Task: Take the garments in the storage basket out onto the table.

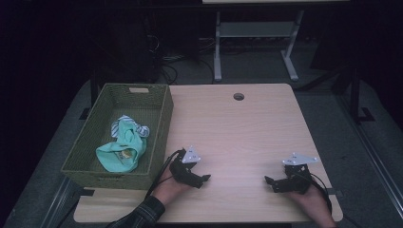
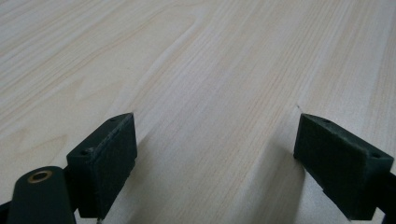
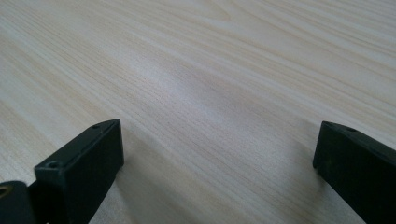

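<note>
Both hand-held grippers, left (image 1: 205,179) and right (image 1: 269,181), rest released on the table (image 1: 247,128), the basket (image 1: 142,178) just beside the left.

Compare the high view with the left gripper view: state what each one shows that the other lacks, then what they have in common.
High view: a green woven basket at the table's left side, holding mint-green cloth and a striped piece; a round cable hole near the far edge; the right gripper and both of the person's hands.
Left gripper view: a close look at the left gripper, its black pads set wide apart with bare wood between them, nothing held.
Both: the light wooden table and the left gripper.
</note>
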The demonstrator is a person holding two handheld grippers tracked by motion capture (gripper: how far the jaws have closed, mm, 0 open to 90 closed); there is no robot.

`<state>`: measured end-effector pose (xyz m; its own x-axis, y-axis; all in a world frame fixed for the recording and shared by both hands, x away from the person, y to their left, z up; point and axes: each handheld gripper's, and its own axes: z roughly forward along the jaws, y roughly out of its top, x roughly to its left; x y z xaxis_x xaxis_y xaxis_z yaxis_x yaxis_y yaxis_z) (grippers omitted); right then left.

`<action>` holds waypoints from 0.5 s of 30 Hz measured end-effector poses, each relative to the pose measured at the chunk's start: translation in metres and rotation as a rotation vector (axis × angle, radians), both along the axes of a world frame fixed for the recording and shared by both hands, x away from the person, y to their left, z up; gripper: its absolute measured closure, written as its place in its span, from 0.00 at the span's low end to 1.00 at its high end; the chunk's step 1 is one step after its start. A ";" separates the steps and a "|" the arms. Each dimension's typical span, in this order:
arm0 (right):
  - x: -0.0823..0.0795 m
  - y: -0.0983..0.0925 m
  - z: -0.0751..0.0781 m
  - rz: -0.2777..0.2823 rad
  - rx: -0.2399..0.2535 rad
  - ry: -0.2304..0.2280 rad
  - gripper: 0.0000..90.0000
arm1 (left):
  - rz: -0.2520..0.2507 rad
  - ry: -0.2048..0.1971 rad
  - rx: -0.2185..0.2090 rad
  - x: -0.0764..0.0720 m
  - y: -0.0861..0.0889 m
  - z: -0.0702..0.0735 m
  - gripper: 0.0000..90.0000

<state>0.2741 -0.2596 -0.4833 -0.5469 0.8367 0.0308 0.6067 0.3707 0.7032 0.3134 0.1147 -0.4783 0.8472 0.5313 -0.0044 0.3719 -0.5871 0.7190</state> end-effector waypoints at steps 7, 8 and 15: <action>0.000 0.000 0.000 0.000 -0.001 0.000 0.01 | -0.002 0.003 0.005 0.002 -0.002 0.001 0.14; 0.000 0.000 0.000 0.000 -0.001 0.001 0.01 | -0.003 0.007 0.012 0.002 -0.002 0.001 0.14; 0.000 0.000 0.000 0.002 -0.002 0.000 0.01 | 0.001 0.021 0.038 0.006 -0.003 0.004 0.15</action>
<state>0.2742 -0.2598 -0.4833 -0.5484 0.8357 0.0291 0.6058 0.3731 0.7027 0.3197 0.1120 -0.4743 0.8466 0.5322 -0.0019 0.3873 -0.6137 0.6880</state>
